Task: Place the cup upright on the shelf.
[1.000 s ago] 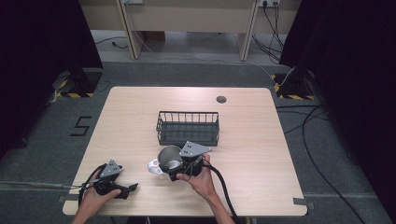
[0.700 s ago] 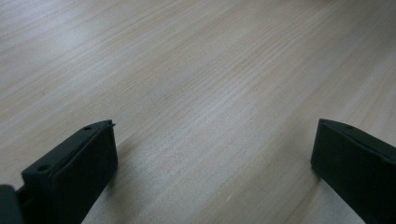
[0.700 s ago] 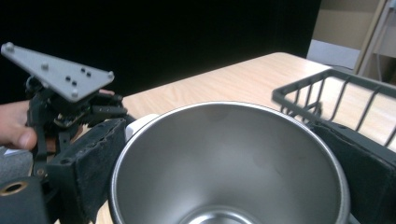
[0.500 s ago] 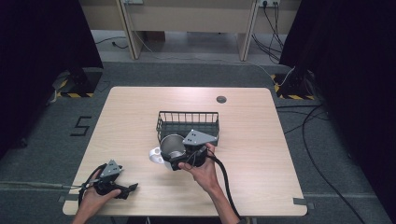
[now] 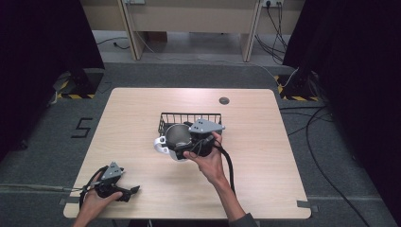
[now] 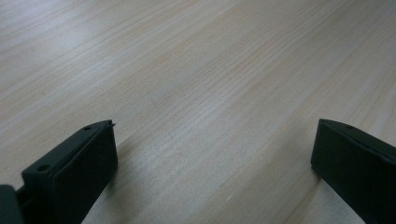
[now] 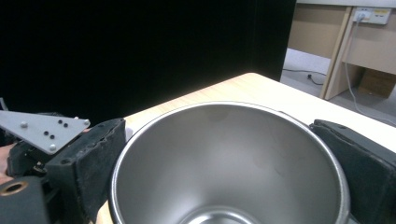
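Bowl: our right gripper (image 5: pixel 182 142) clamps the steel bowl (image 5: pixel 176 134) between its jaws, at the wire basket's (image 5: pixel 189 117) near edge.
Left gripper (image 5: pixel 130 190): jaws apart, holding nothing, near the table's (image 5: pixel 265 142) front-left corner.

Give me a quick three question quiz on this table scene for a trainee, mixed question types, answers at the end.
1. True or false: the right claw grips a metal bowl.
2. What stands just behind the bowl? A) wire basket B) cardboard box C) glass jug
3. In the left gripper view, what lies between the jaws of the left claw?

Key: 1 true; 2 A; 3 bare wooden table, nothing held.
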The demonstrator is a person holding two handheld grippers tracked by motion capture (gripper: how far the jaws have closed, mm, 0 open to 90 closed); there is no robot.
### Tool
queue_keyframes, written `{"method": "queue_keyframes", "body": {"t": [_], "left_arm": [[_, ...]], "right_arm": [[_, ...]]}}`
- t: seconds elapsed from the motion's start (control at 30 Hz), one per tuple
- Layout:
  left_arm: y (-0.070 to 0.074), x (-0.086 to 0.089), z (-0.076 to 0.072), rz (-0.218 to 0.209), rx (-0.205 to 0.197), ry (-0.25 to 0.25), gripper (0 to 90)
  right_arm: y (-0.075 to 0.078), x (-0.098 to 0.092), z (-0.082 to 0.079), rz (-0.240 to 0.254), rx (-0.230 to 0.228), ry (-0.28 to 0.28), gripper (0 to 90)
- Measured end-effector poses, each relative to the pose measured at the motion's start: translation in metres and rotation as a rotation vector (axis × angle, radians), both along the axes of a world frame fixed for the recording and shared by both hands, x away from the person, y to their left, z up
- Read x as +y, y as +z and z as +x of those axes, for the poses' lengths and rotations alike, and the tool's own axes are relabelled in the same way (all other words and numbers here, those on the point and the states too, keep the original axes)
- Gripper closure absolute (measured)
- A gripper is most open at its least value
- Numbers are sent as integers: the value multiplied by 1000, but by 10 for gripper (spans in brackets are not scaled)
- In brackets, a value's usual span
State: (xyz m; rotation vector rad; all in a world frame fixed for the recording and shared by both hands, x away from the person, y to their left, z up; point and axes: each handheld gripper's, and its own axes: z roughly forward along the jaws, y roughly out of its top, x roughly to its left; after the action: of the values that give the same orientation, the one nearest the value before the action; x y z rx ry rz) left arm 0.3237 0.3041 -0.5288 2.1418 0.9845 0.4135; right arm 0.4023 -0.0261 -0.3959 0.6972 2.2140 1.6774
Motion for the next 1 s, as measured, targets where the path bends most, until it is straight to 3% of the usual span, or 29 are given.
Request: {"method": "queue_keyframes", "body": {"t": [0.37, 0.53, 0.8, 1.0], "left_arm": [[0, 0, 0, -1, 1, 1, 0], [0, 0, 0, 1, 3, 0, 0], [0, 0, 0, 1, 3, 0, 0], [0, 0, 0, 1, 2, 0, 0]], "right_arm": [[28, -10, 14, 8, -26, -47, 63], [42, -15, 29, 7, -23, -85, 64], [49, -16, 48, -9, -14, -125, 64], [44, -14, 64, -16, 1, -149, 64]]}}
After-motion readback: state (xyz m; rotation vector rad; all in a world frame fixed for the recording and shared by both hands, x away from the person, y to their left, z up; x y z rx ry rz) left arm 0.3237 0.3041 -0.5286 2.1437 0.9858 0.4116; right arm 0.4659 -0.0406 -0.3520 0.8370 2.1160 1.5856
